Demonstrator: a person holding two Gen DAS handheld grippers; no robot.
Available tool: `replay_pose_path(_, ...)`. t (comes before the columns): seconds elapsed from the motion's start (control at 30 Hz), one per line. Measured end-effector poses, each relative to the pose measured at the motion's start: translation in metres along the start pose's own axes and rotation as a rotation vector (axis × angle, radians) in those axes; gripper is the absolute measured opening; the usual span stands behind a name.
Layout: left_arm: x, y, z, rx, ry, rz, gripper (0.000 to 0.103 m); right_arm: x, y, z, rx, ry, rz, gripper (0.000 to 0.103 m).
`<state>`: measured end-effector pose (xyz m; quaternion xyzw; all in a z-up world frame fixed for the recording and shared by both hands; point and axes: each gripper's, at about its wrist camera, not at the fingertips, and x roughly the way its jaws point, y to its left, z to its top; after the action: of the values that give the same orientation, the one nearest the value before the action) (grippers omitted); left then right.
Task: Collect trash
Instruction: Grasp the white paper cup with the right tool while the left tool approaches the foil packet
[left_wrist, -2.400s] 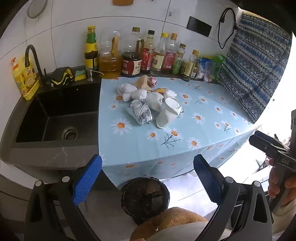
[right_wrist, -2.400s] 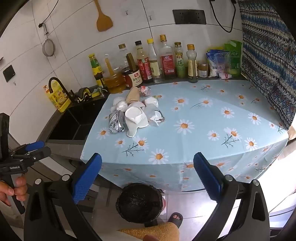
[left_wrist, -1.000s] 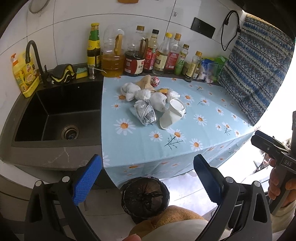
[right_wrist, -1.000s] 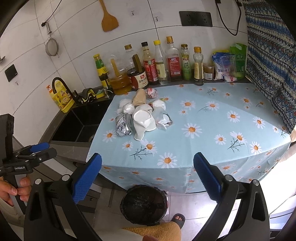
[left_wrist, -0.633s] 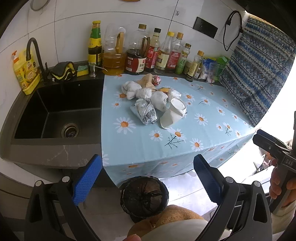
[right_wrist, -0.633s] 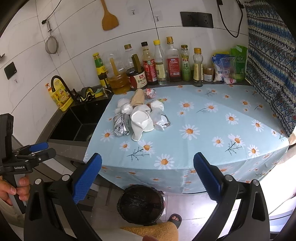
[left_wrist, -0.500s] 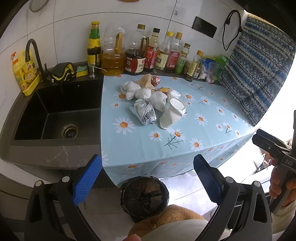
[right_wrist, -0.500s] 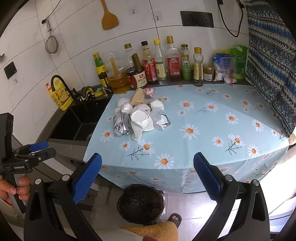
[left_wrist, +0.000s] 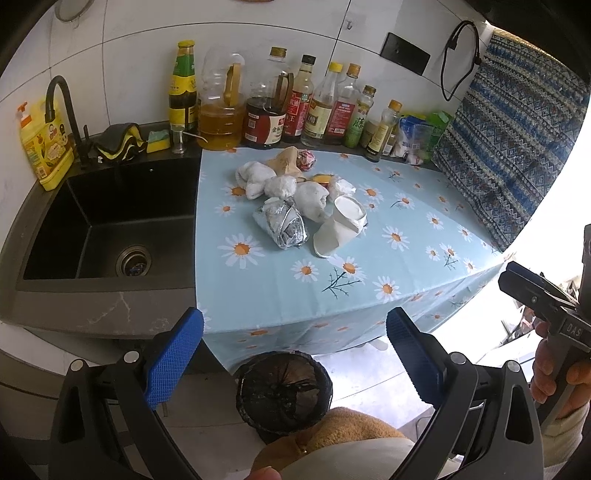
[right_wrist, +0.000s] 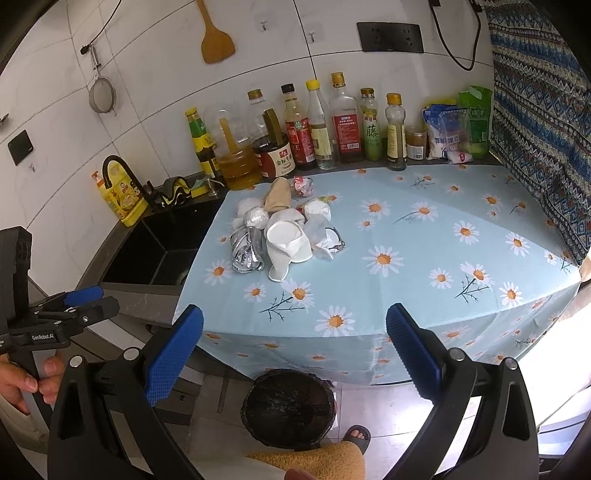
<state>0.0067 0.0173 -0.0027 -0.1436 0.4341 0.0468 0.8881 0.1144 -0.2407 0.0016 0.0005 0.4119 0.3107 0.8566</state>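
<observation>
A heap of trash lies on the daisy-print cloth of the counter (left_wrist: 369, 291): a crumpled foil wrapper (left_wrist: 282, 225) (right_wrist: 246, 249), a tipped white paper cup (left_wrist: 341, 229) (right_wrist: 286, 245), white crumpled wads (left_wrist: 255, 179), a tan paper piece (right_wrist: 279, 195) and a red-and-white wrapper (right_wrist: 303, 185). On the floor in front of the counter stands a black-lined bin (left_wrist: 283, 393) (right_wrist: 290, 411). My left gripper (left_wrist: 294, 354) is open, held back from the counter above the bin. My right gripper (right_wrist: 294, 350) is open too, equally far back. Nothing sits between either pair of fingers.
A black sink (left_wrist: 107, 225) with a curved tap lies left of the cloth. Several sauce and oil bottles (left_wrist: 266, 118) line the tiled back wall. A patterned curtain (left_wrist: 517, 147) hangs at the right. A sandalled foot (right_wrist: 356, 435) stands by the bin.
Both grippers stayed open and hardly moved; the views drifted slightly, with the trash heap staying in place on the cloth.
</observation>
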Motion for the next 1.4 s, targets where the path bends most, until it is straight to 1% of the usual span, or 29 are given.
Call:
replay_pose_path(0.2,0.004,0.007,-0.002,-0.006,0.012,-0.007,0.096,0.001,0.002,-0.001,0.008,0.003,-0.009,0.098)
replay_pose_path(0.3,0.010,0.012,-0.003,-0.030,0.035,-0.025,0.096,0.004,0.008,0.001,-0.014,0.022,-0.009,0.098)
replay_pose_path(0.37,0.014,0.017,-0.003,-0.054,0.042,-0.042,0.096,0.006,0.011,0.003,-0.023,0.023,0.002,0.098)
replay_pose_path(0.47,0.018,0.023,-0.004,-0.081,0.045,-0.045,0.096,0.010,0.013,0.008,-0.027,0.022,0.028,0.098)
replay_pose_path(0.53,0.019,0.027,-0.002,-0.097,0.043,-0.052,0.096,0.015,0.014,0.012,-0.035,0.024,0.023,0.098)
replay_pose_path(0.67,0.026,0.037,0.001,-0.136,0.042,-0.053,0.096,0.032,0.013,0.022,-0.045,0.048,0.061,0.098)
replay_pose_path(0.73,0.030,0.042,0.003,-0.170,0.037,-0.067,0.096,0.040,0.012,0.026,-0.056,0.056,0.077,0.098)
replay_pose_path(0.87,0.040,0.056,0.006,-0.262,0.051,-0.091,0.096,0.067,0.010,0.041,-0.074,0.085,0.122,0.098)
replay_pose_path(0.97,0.053,0.066,0.008,-0.337,0.074,-0.081,0.096,0.094,0.008,0.051,-0.096,0.123,0.146,0.098)
replay_pose_path(1.13,0.069,0.072,0.010,-0.390,0.097,-0.060,0.096,0.136,0.002,0.064,-0.130,0.199,0.179,0.098)
replay_pose_path(1.17,0.071,0.074,0.009,-0.402,0.099,-0.059,0.096,0.145,0.001,0.066,-0.137,0.214,0.182,0.098)
replay_pose_path(1.27,0.078,0.077,0.007,-0.446,0.110,-0.024,0.096,0.170,0.001,0.070,-0.163,0.244,0.176,0.098)
replay_pose_path(1.3,0.080,0.078,0.006,-0.463,0.113,-0.028,0.096,0.177,0.002,0.072,-0.171,0.253,0.184,0.098)
replay_pose_path(1.4,0.087,0.081,0.000,-0.507,0.131,-0.027,0.096,0.200,0.003,0.076,-0.190,0.288,0.200,0.093)
